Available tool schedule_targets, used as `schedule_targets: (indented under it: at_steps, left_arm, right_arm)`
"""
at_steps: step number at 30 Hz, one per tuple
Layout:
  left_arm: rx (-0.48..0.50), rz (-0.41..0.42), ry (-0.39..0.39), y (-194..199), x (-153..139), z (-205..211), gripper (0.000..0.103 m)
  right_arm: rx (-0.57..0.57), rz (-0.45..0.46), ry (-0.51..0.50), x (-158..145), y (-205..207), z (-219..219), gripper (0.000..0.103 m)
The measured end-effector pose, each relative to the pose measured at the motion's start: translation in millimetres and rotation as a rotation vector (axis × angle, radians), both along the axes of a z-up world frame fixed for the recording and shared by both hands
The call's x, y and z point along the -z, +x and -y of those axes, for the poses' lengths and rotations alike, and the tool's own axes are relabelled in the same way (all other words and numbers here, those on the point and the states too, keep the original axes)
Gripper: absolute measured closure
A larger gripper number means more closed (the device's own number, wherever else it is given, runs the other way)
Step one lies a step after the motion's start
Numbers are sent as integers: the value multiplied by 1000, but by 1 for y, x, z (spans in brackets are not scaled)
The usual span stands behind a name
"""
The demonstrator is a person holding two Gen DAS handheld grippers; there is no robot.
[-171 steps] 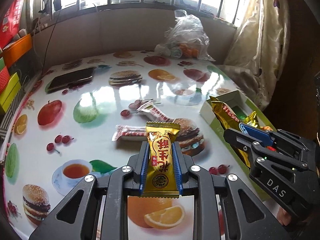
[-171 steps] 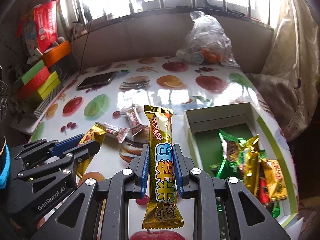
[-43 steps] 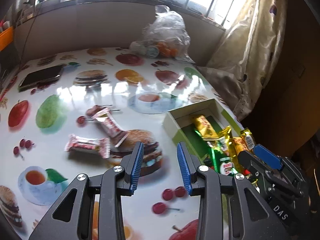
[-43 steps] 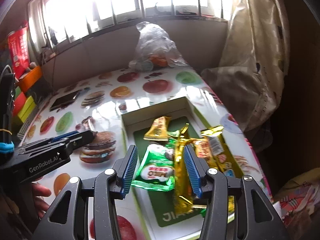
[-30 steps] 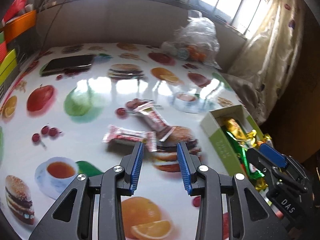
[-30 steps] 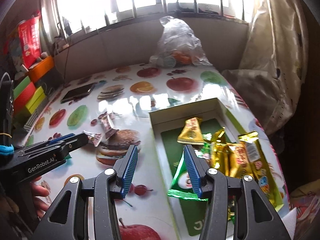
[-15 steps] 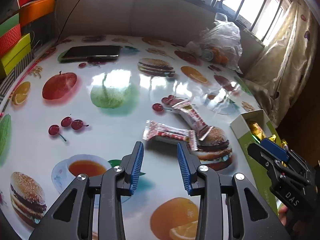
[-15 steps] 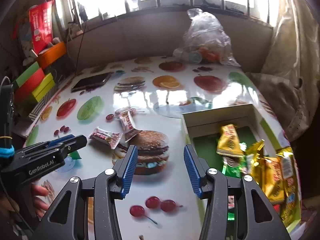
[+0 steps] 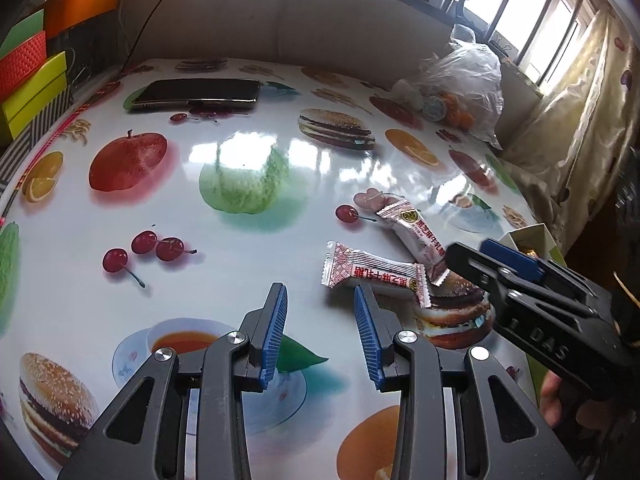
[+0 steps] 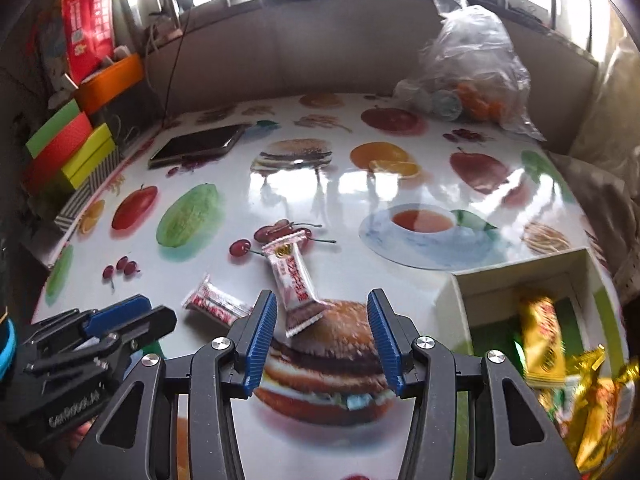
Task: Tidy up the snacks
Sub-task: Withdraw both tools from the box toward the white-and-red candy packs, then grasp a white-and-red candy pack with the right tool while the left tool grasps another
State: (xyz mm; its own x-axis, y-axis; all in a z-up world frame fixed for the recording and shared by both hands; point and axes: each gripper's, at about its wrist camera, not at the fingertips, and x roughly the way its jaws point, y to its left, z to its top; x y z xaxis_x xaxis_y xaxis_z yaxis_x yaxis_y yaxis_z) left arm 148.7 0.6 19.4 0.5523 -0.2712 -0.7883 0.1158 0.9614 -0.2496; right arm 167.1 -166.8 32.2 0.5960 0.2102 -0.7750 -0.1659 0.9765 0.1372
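Observation:
Two pink-and-white wrapped candies lie on the printed tablecloth. The nearer candy (image 9: 374, 274) (image 10: 218, 300) lies crosswise just beyond and right of my left gripper (image 9: 320, 300), which is open and empty. The farther candy (image 9: 416, 236) (image 10: 294, 282) lies lengthwise, its near end just beyond my right gripper (image 10: 322, 306), also open and empty. The right gripper's body (image 9: 532, 300) shows at the right of the left wrist view; the left gripper's body (image 10: 92, 336) shows at the lower left of the right wrist view. A white-and-green box (image 10: 520, 276) at the right holds several gold and green snack packs (image 10: 544, 344).
A dark phone (image 9: 196, 94) (image 10: 196, 144) lies at the table's far left. A clear plastic bag (image 9: 464, 80) (image 10: 472, 64) of items sits at the far right by the wall. Coloured boxes (image 10: 68, 148) stack off the left edge. A curtain (image 9: 580, 132) hangs at right.
Both grippers, empty and open throughout, swung left from over the box toward the two candies and sank a little. The candies now lie close in front of the fingertips.

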Motion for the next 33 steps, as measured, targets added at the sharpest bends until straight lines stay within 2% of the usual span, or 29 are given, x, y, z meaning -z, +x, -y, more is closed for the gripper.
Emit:
schedule_targets:
  at_steps: [4, 8, 10, 12, 19, 28, 33]
  left_arm:
    - [0, -4, 1, 2, 2, -1, 67]
    - [-3, -2, -6, 3, 2, -3, 67]
    - [-9, -5, -5, 4, 3, -4, 67]
    - [-9, -3, -6, 4, 3, -5, 67]
    - [-19, -4, -9, 2, 1, -8, 67]
    - [-23, -3, -16, 1, -3, -9, 67]
    - [9, -1, -20, 3, -7, -1, 67]
  right_arm:
    - [-15, -28, 3, 9, 10, -7, 56]
    - [-20, -41, 2, 15, 18, -12, 63]
    - [-30, -51, 5, 18, 20, -14, 72]
    - [-48, -58, 13, 20, 20, -16, 74]
    - [-97, -69, 43, 20, 13, -26, 76]
    - [-103, -113, 98, 19, -10, -33, 77]
    - [-44, -98, 19, 15, -15, -26, 77]
